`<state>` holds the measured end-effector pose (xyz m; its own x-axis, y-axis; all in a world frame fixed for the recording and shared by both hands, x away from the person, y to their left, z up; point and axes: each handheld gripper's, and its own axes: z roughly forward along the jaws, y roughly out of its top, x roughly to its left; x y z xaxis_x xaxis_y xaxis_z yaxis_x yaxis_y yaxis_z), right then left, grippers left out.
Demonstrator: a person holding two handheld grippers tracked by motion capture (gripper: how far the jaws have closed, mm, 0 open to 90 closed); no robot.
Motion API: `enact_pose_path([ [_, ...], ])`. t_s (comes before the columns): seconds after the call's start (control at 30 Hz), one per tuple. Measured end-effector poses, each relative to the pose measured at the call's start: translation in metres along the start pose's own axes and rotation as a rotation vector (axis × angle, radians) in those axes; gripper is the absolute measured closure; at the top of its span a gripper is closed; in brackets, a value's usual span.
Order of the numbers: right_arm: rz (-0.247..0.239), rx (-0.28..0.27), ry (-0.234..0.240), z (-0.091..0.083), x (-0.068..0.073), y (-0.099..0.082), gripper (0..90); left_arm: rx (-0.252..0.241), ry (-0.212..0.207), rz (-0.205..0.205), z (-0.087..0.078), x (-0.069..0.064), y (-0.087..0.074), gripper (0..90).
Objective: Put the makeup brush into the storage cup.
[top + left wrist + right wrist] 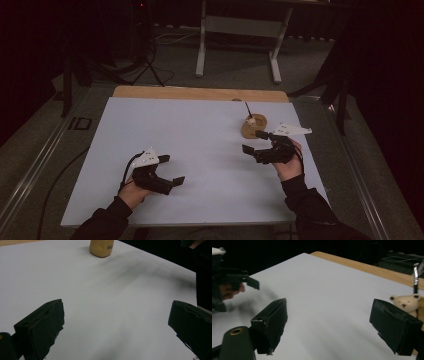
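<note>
Matt white tabletop (200,145); smooth wooden holder (252,129); matt black tools.

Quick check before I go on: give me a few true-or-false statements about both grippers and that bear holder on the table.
1. The right gripper is shut on the pen. False: its jaws stand wide apart and hold nothing.
2. The left gripper is open over bare table. True.
3. The wooden holder with the small bear figure lies nearer the right gripper. True.
4. The pen lies flat on the table. False: it stands up from the holder.
5. The left gripper touches the holder. False: it is well apart from it.
</note>
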<state>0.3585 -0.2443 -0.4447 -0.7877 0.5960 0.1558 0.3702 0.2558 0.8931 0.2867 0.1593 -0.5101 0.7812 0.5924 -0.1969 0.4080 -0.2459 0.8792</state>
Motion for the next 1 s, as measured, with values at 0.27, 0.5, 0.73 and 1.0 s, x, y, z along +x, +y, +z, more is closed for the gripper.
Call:
enact_pose_path([
  [0.27,-0.022,-0.018,0.015,-0.008,0.005,-0.013,14.5,-0.007,0.003,0.001,-0.002,0.001,0.001,0.6],
  [0.5,-0.037,-0.003,0.018,-0.012,0.006,-0.023,14.5,-0.003,0.000,0.007,-0.002,0.001,0.001,0.6],
  [0.73,-0.046,0.017,0.016,-0.018,0.007,-0.039,14.5,-0.009,0.001,0.003,-0.003,0.001,0.000,0.6],
  [1.0,-0.062,0.019,0.048,-0.022,0.004,-0.055,13.8,-0.012,0.003,0.026,-0.003,0.001,0.000,0.5],
])
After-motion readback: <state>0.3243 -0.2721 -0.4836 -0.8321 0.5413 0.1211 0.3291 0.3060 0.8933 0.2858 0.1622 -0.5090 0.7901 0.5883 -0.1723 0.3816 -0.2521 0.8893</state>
